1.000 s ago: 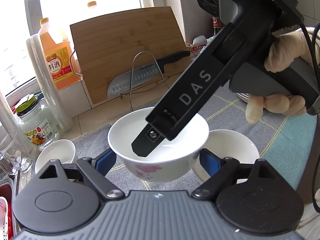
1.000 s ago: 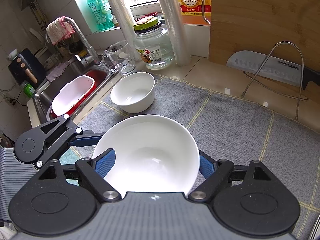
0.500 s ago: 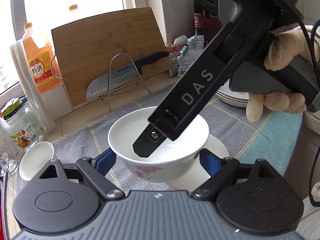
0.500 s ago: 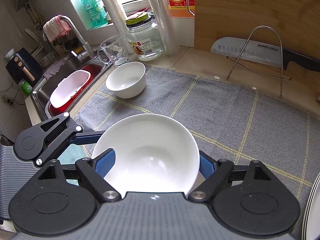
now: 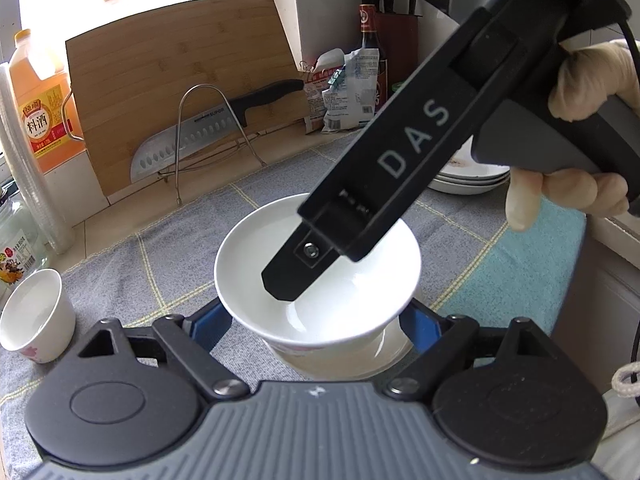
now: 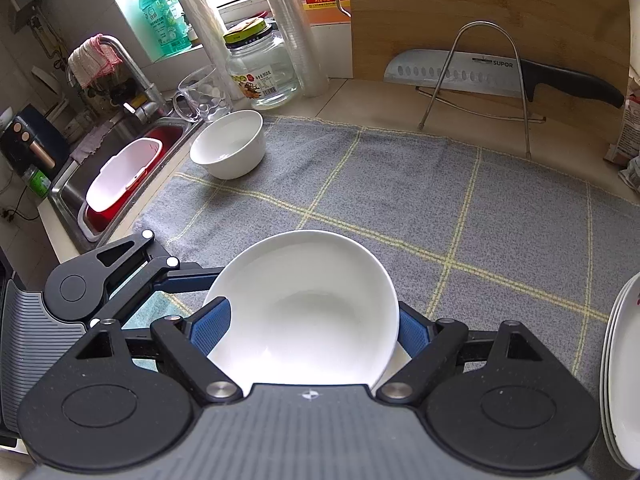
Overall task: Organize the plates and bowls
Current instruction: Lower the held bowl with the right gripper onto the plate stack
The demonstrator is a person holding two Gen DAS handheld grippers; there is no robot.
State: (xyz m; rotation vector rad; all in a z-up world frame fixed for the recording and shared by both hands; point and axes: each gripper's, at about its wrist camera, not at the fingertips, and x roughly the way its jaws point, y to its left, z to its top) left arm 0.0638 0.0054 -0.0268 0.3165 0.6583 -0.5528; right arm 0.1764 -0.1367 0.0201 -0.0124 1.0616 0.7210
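**Two grippers on one bowl, just above a second**

The left gripper point(image 5: 316, 316) and the right gripper point(image 6: 302, 330) both clamped the same white bowl point(image 5: 316, 264), each pair of blue pads pressed to its outer wall from opposite sides, with the right tool's finger reaching across the rim. The bowl hung over the near edge of the grey checked mat point(image 6: 400, 184), directly above another bowl point(image 5: 360, 354) whose rim showed beneath it. A third bowl point(image 6: 228, 144) stood at the mat's far left corner beside the sink, and a stack of plates point(image 6: 620, 380) sat at its right edge.

The likely aim was nesting. The risk lay in the shared grip: if one hand released or tilted before the other, the glazed wall could slide from the pads and drop onto the lower bowl, chipping both. An off-centre descent would land rim on rim and rock the pair toward the counter's front edge.
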